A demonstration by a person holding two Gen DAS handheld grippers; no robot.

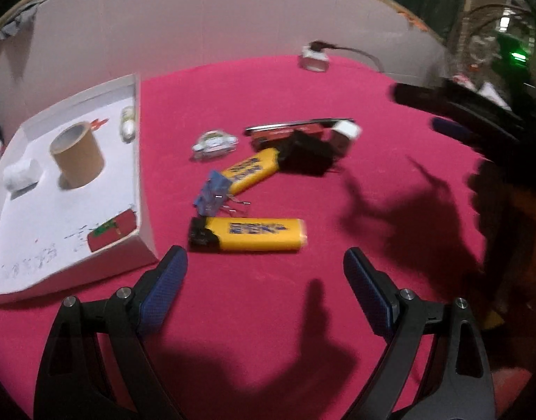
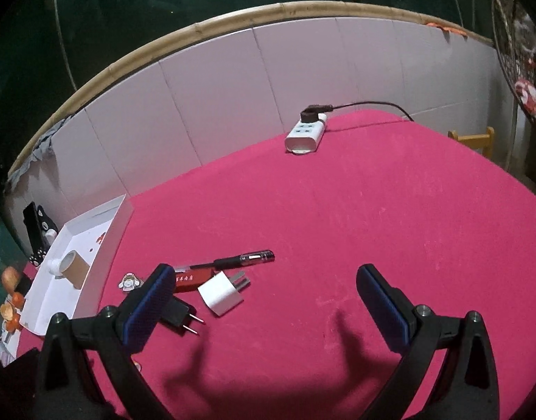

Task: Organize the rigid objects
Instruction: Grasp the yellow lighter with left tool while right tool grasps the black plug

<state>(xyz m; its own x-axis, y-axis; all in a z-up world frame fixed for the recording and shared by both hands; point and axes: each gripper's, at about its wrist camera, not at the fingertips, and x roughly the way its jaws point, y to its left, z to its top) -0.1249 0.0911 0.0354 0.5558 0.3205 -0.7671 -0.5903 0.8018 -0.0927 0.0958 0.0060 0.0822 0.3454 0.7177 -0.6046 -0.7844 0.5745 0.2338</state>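
The left gripper (image 1: pixel 264 262) is hovering with fingers apart and empty, just short of the nearest yellow lighter (image 1: pixel 248 235), which is lying crosswise to them beside the white tray (image 1: pixel 142 210). The right gripper (image 2: pixel 264 290), also spread and empty, is farther off.

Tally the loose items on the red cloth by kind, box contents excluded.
Yellow lighters: 2
Plug adapters: 2, white, black
Pens: 1
Red flat items: 1
Blue clips: 1
Stickers or badges: 1
Power strips: 1
Total: 9
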